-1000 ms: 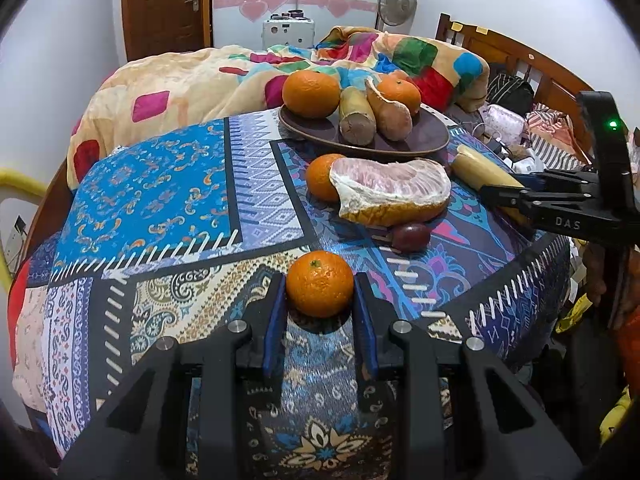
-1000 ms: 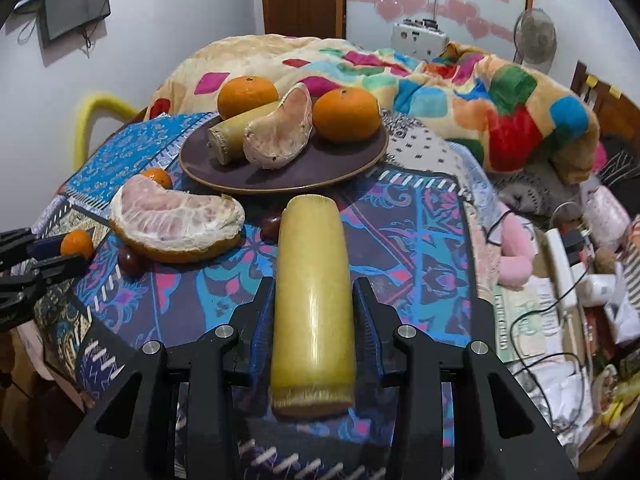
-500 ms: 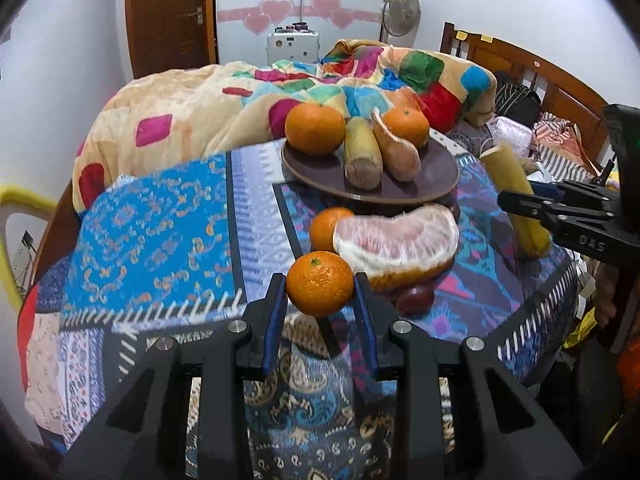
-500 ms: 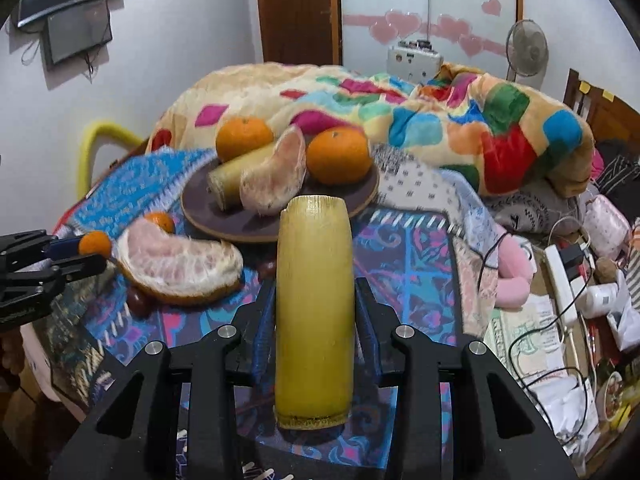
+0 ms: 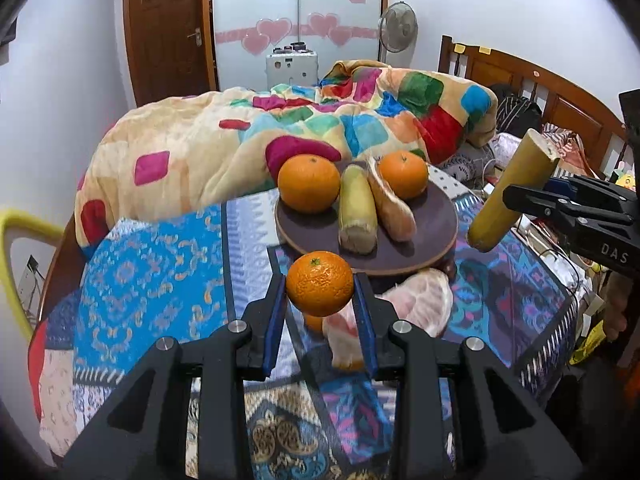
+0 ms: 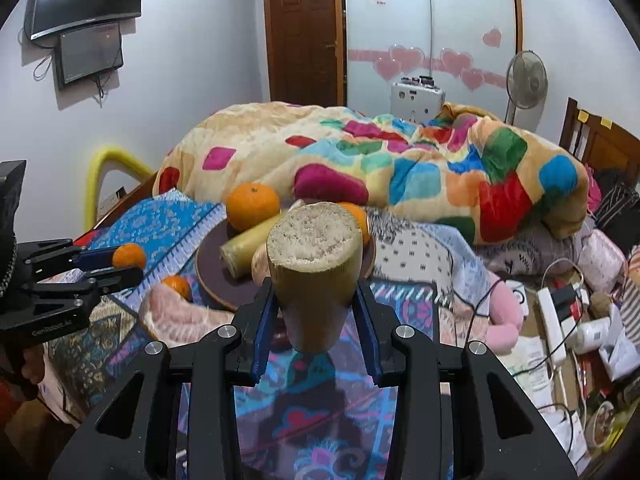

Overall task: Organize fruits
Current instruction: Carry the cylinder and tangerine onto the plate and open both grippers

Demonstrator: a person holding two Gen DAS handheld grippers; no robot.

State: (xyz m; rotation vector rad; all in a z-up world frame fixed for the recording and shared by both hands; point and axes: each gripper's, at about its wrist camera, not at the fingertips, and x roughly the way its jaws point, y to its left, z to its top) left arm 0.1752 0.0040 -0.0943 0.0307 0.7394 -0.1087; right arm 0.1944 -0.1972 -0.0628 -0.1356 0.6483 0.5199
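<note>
Patterned cloth (image 5: pixel 160 280), dimpled orange (image 5: pixel 319 283), seemingly fibrous cane (image 6: pixel 314 264)

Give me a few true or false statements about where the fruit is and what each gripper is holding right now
1. The left gripper holds an orange. True.
2. The right gripper is empty. False: it grips a yellow sugarcane piece.
3. The brown plate carries two oranges. True.
4. The peeled pomelo half lies on the plate. False: it sits on the patterned cloth in front of the plate.
5. The held orange rests on the cloth. False: it is lifted clear.
</note>
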